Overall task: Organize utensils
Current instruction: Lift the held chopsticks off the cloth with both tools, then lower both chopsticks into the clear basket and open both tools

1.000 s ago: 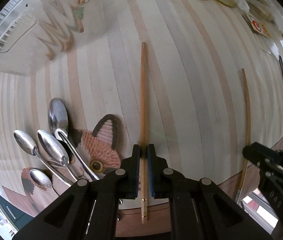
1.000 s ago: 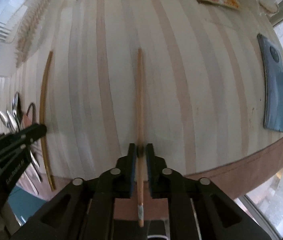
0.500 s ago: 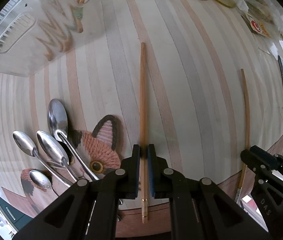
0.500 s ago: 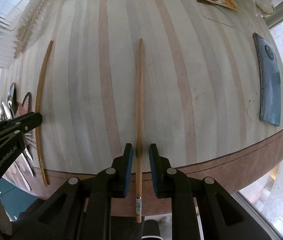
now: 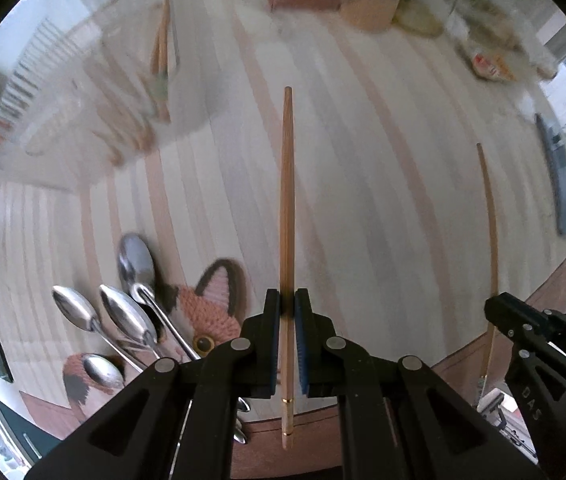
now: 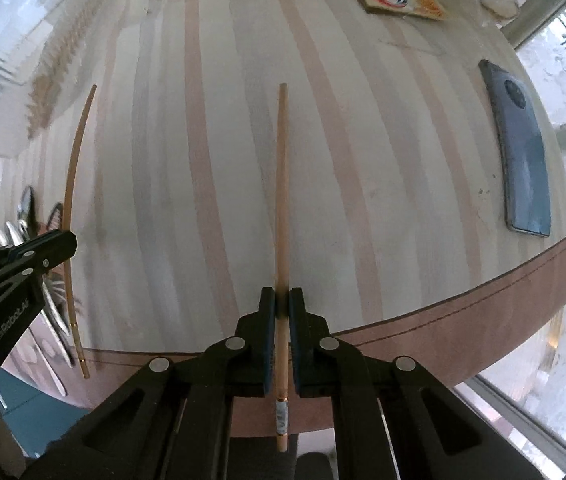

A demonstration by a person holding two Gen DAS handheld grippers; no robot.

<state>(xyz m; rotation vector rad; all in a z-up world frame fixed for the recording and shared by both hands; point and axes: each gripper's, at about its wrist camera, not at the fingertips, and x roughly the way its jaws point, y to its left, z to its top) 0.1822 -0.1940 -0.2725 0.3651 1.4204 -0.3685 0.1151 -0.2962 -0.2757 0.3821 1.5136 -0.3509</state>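
I grip one chopstick point(image 5: 286, 216) in my left gripper point(image 5: 287, 308) and another stick point(image 6: 281, 200) in my right gripper point(image 6: 281, 308); next I carry both to the clear tray point(image 5: 83, 112), upper left

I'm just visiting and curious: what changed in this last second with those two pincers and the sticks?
The right gripper, slightly open around its chopstick half a second ago, has closed on it. The left gripper kept its own chopstick clamped and rose, the table looking farther away. The spoons stayed put.
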